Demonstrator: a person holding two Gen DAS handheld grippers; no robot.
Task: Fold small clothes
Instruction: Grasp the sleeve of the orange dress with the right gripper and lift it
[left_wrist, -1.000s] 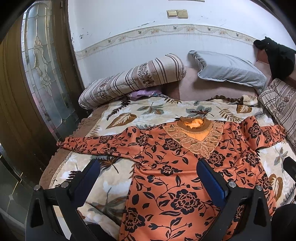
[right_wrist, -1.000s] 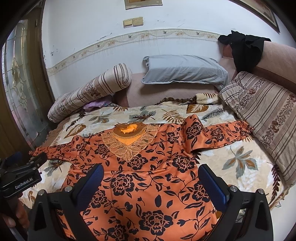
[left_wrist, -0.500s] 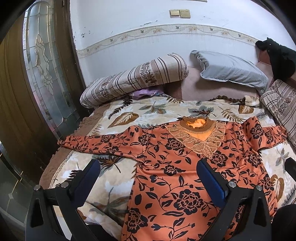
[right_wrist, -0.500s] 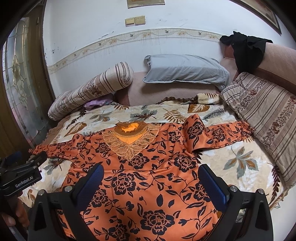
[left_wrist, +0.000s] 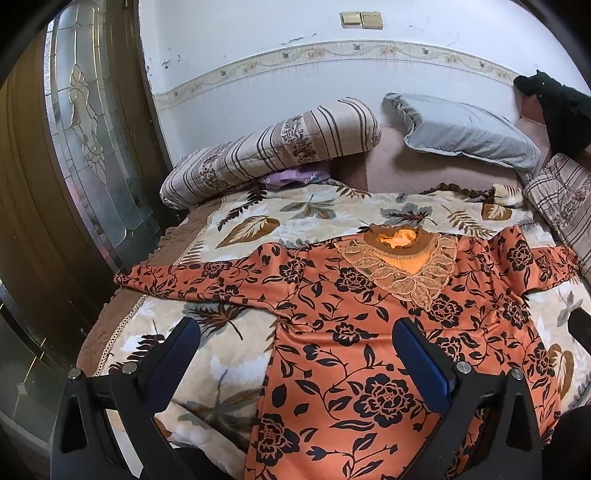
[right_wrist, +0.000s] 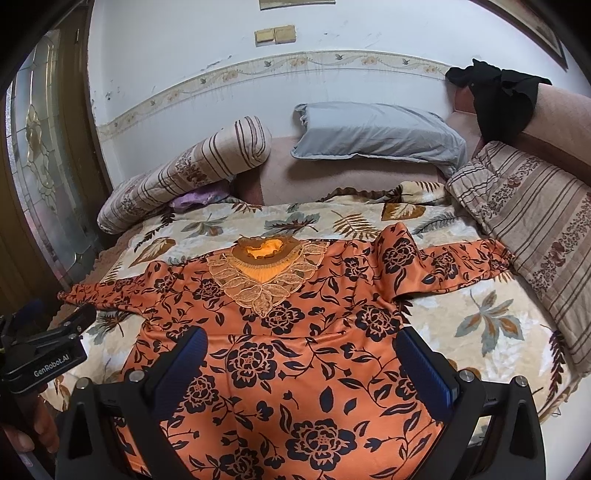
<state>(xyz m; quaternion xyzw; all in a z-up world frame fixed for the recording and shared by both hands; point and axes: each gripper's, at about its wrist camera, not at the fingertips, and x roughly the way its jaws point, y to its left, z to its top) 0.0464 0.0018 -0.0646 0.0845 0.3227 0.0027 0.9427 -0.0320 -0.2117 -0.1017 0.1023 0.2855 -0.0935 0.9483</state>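
An orange blouse with black flowers (left_wrist: 354, 332) (right_wrist: 295, 332) lies spread flat on the leaf-print bedspread (left_wrist: 295, 218) (right_wrist: 461, 325), lace collar (left_wrist: 402, 266) (right_wrist: 266, 273) toward the pillows. Its left sleeve (left_wrist: 192, 277) stretches to the bed's left edge; the right sleeve (right_wrist: 461, 266) is bunched at the shoulder. My left gripper (left_wrist: 295, 336) hovers open over the blouse's left side, holding nothing. My right gripper (right_wrist: 299, 343) hovers open above the blouse's lower middle, also empty. The left gripper's body (right_wrist: 44, 354) shows at the right wrist view's left edge.
A striped bolster (left_wrist: 273, 147) (right_wrist: 184, 173) and a grey pillow (left_wrist: 461, 129) (right_wrist: 376, 133) lie at the head of the bed. A striped cushion (right_wrist: 524, 218) lines the right side, dark clothing (right_wrist: 498, 99) above it. A glass-panelled door (left_wrist: 92, 140) stands left.
Both views have drifted slightly; the blouse sits a little lower and more rightward in the left wrist view. The blouse itself lies as before, and both grippers stay open.
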